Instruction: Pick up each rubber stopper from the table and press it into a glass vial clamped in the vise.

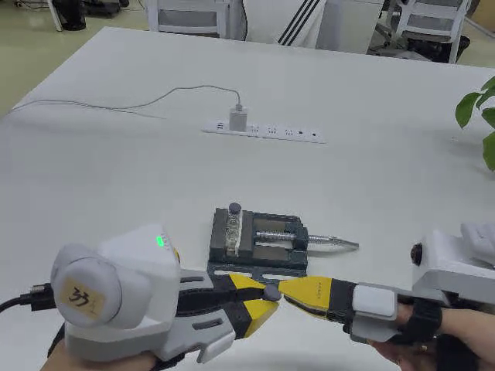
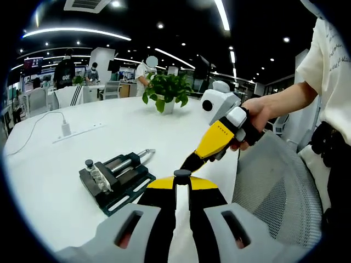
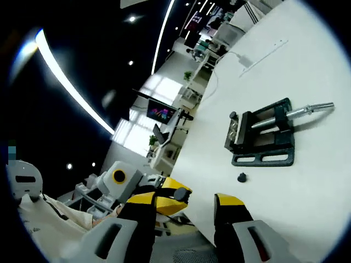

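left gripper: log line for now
left gripper shut on rubber stopper | right gripper open beside it | second stopper on table by vise

The table [image 1: 93, 170] is plain white, the vise [image 1: 272, 253] dark grey with a silver screw [image 1: 332, 242], the left gripper [image 2: 182, 183] and right gripper [image 1: 288, 289] white with yellow-and-black jaws, the stopper [image 2: 182, 174] dark grey, the power strip [image 1: 286, 133] white, the plant [image 1: 473, 104] green.
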`<state>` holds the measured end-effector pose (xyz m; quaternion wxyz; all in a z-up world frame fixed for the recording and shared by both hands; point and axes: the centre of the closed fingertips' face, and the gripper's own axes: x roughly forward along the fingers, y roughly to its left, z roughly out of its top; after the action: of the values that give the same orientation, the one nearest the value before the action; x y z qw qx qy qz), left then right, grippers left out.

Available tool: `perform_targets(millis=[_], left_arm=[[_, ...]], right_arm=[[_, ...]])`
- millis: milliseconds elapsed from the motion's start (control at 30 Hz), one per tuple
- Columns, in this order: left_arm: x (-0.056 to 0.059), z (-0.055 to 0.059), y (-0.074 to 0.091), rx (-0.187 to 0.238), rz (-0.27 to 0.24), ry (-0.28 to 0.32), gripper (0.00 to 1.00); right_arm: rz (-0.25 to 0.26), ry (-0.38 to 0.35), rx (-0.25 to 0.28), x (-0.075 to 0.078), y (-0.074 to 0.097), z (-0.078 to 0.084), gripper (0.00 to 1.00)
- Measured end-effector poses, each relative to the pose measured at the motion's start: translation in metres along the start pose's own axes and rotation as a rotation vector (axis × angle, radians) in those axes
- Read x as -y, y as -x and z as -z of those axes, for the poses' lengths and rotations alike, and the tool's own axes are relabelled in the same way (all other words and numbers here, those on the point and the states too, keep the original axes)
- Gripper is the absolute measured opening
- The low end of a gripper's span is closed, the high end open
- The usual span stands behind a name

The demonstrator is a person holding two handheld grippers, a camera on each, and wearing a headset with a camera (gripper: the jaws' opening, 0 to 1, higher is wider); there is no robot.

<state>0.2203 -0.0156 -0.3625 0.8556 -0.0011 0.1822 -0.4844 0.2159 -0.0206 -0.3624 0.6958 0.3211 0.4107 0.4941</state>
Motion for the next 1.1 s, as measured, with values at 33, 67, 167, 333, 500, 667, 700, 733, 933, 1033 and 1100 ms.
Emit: perform_targets(millis=[33, 67, 167, 333, 500, 667, 700, 733, 933, 1033, 1100], left_arm=[[0.000, 0.000, 0.000, -0.002, 0.001, 0.000, 0.04], [0.000, 0.001, 0.000, -0.004, 0.000, -0.003, 0.04], [0.001, 0.002, 0.000, -0.008, 0.003, 0.001, 0.04], [0.001, 0.004, 0.001, -0.015, 0.005, 0.000, 0.04], [0.002, 0.006, 0.002, -0.020, 0.007, 0.001, 0.04], [0.002, 0.011, 0.004, -0.024, 0.006, 0.007, 0.04], [0.003, 0.011, 0.004, -0.024, 0.006, 0.006, 0.04], [0.002, 0.012, 0.004, -0.024, 0.005, 0.005, 0.04], [0.001, 0.014, 0.005, -0.031, 0.004, 0.006, 0.04], [0.001, 0.015, 0.006, -0.035, 0.007, 0.004, 0.04], [0.002, 0.016, 0.006, -0.039, 0.009, 0.005, 0.04]], right_arm=[[0.005, 0.018, -0.008, 0.000, 0.000, 0.001, 0.42], [0.012, 0.048, -0.009, 0.001, 0.000, 0.001, 0.48], [0.022, 0.112, -0.025, 0.000, 0.000, 0.001, 0.59], [0.042, 0.240, -0.082, 0.002, 0.000, 0.004, 0.65], [0.071, 0.386, -0.147, 0.001, 0.000, 0.005, 0.73], [0.105, 0.510, -0.209, 0.005, 0.000, 0.003, 0.77], [0.108, 0.525, -0.230, 0.006, 0.001, 0.004, 0.75], [0.103, 0.547, -0.271, 0.006, 0.001, 0.008, 0.74], [0.138, 0.695, -0.369, 0.008, -0.001, 0.009, 0.77], [0.139, 0.751, -0.405, 0.007, -0.002, 0.009, 0.75], [0.127, 0.770, -0.429, 0.005, -0.003, 0.010, 0.72]])
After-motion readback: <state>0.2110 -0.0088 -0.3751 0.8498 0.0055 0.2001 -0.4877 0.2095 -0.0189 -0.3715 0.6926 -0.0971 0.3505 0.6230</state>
